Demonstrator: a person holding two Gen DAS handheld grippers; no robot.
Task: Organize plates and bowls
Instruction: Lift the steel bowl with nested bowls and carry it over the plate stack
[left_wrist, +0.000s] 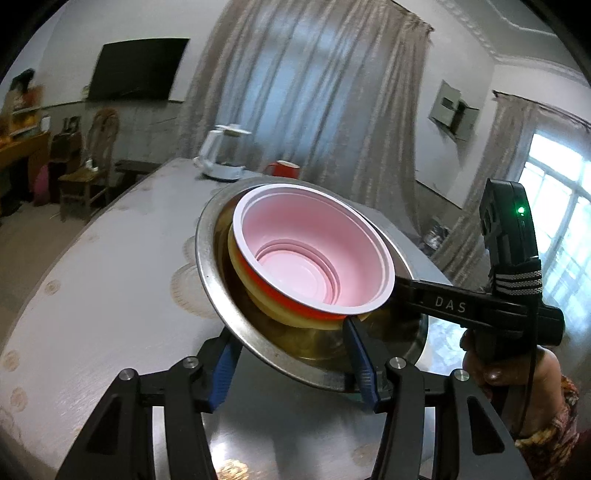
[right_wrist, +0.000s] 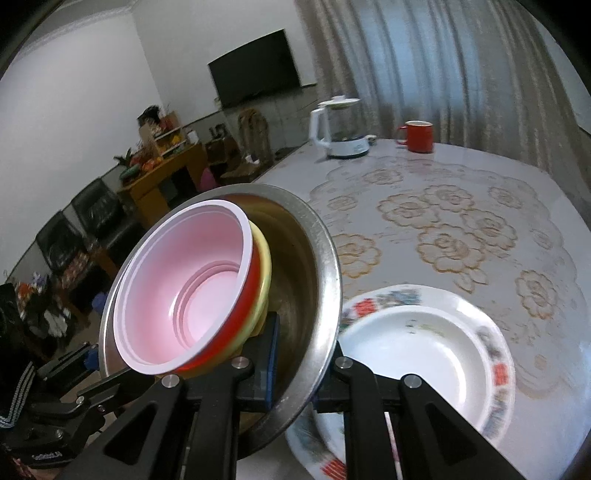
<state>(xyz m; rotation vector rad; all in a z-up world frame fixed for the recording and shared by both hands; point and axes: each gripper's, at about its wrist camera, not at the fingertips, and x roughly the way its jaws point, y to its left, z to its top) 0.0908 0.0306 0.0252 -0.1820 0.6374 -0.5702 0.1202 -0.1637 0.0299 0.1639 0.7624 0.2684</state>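
**Loaded steel bowl held tilted over the plate: spill risk**

Seen lifted clear of the table (right_wrist: 461, 192), carried two-handed. Largest first:

- Steel bowl (right_wrist: 325, 251): held off the cloth and tipped noticeably, directly above the white patterned plate (right_wrist: 424, 343). Could have clipped the plate rim if lowered at that tilt, chipping or shoving it.
- Yellow bowl (right_wrist: 264, 266): nested loose in the steel one and leaning against its wall. Judged likely to slide with any more tilt.
- Red bowl (right_wrist: 184, 280), pink inside: sat on top of the yellow, light plastic, gripped by nothing. Judged first to tip out.
- Left gripper (left_wrist: 290, 334): half-spread, one pad under the steel wall and one inside, pinching that wall. Looked like a shallow bite on slick metal, so could have slipped.
- Right gripper (right_wrist: 303, 343): pressed nearly together on the thin rim of the opposite side. Would have twisted the bowl out of one grip if the hands drifted apart or rolled unevenly.

Recommended levelling before setting down.
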